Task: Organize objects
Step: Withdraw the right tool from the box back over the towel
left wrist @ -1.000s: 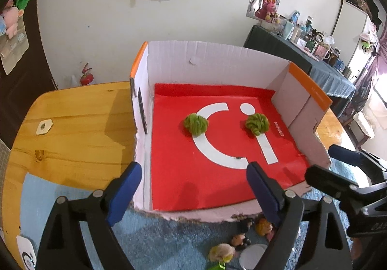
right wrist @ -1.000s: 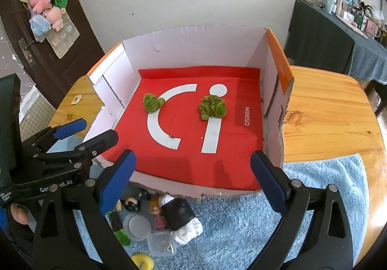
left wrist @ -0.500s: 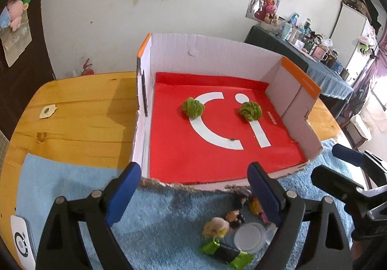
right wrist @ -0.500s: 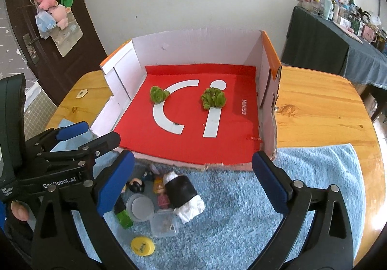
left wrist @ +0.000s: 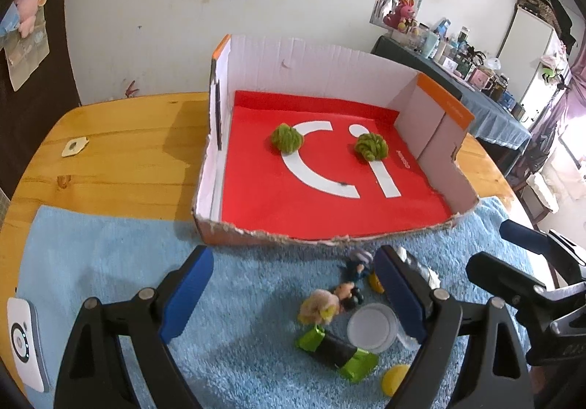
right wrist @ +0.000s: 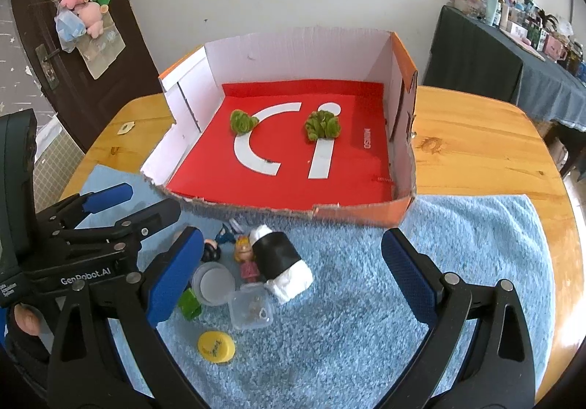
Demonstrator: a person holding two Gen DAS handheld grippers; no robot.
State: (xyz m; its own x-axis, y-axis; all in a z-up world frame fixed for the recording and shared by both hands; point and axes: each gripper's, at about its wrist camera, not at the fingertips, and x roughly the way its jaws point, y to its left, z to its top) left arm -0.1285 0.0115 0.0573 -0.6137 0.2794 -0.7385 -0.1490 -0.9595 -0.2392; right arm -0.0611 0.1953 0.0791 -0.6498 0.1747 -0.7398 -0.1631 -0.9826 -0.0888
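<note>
Two green pompoms [right wrist: 243, 121] [right wrist: 322, 125] (boxed), one yellow cap [right wrist: 216, 346], one white lid [right wrist: 213, 282].

A lived-in home: wooden dining table [right wrist: 476, 152], plush toys [right wrist: 78, 11] on door.

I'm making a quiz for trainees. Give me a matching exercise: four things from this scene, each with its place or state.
1. green pompoms
2. yellow cap
3. box
4. left gripper

a. open, empty
b. on the blue towel
c. inside the box
d. on the wooden table

Pairs: 1-c, 2-b, 3-d, 4-a
</note>
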